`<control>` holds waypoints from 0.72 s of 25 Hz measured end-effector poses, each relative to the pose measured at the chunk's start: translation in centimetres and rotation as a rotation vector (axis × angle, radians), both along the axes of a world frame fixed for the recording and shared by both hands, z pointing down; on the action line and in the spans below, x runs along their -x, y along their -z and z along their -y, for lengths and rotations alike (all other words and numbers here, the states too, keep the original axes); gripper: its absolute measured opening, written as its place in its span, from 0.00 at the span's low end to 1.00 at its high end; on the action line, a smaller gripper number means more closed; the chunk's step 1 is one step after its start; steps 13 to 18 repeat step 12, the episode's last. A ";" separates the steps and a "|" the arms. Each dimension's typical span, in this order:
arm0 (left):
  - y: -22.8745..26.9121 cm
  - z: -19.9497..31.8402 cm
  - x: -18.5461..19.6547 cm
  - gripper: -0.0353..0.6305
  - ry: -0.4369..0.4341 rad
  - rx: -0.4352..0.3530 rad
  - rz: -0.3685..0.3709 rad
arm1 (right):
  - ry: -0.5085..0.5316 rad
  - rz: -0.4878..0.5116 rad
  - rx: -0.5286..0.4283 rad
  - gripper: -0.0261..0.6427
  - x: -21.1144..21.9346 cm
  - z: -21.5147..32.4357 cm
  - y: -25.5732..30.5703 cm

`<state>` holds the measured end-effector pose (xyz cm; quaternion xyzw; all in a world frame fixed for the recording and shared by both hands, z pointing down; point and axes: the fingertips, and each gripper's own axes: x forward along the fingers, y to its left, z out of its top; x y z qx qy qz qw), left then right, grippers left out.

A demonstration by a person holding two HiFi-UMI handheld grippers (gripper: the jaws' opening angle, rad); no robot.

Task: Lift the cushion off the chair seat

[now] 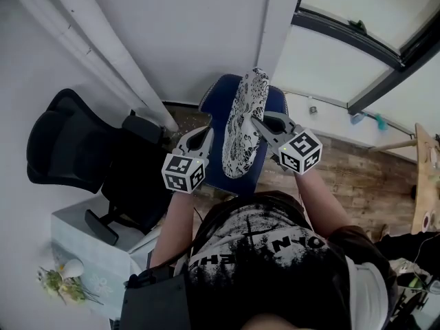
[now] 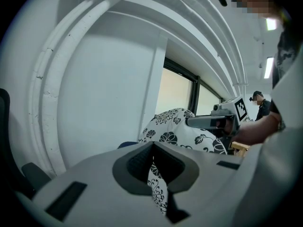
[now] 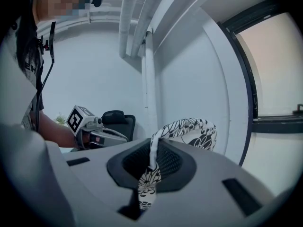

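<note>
A white cushion [image 1: 244, 126] with a black flower print hangs on edge in the air above the blue chair seat [image 1: 214, 158]. My left gripper [image 1: 203, 137] is shut on its left edge and my right gripper [image 1: 256, 121] is shut on its right edge. In the left gripper view a strip of the cushion's [image 2: 176, 129] hem is pinched between the jaws, and the right gripper [image 2: 213, 122] shows across it. The right gripper view has the cushion [image 3: 187, 129] edge clamped in the jaws, with the left gripper [image 3: 97, 131] beyond.
A black office chair [image 1: 82, 157] stands at the left beside a white box with flowers [image 1: 65, 280]. White pipes [image 1: 103, 53] run down the wall behind. A window sill [image 1: 330, 115] and wooden floor lie to the right, with a wooden table edge [image 1: 426, 177] at far right.
</note>
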<state>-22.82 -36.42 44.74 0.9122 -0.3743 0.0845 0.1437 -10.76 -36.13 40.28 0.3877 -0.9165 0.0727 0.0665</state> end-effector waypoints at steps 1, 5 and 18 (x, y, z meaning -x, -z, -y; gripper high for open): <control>0.0 -0.1 -0.1 0.07 -0.002 0.000 -0.001 | 0.001 0.002 0.000 0.09 0.0 -0.1 0.0; 0.2 -0.2 -0.2 0.07 -0.005 -0.005 0.000 | 0.007 0.002 -0.002 0.09 0.4 -0.3 -0.1; 0.1 -0.4 0.1 0.07 0.001 -0.004 0.006 | 0.016 0.000 -0.007 0.09 0.8 -0.4 0.0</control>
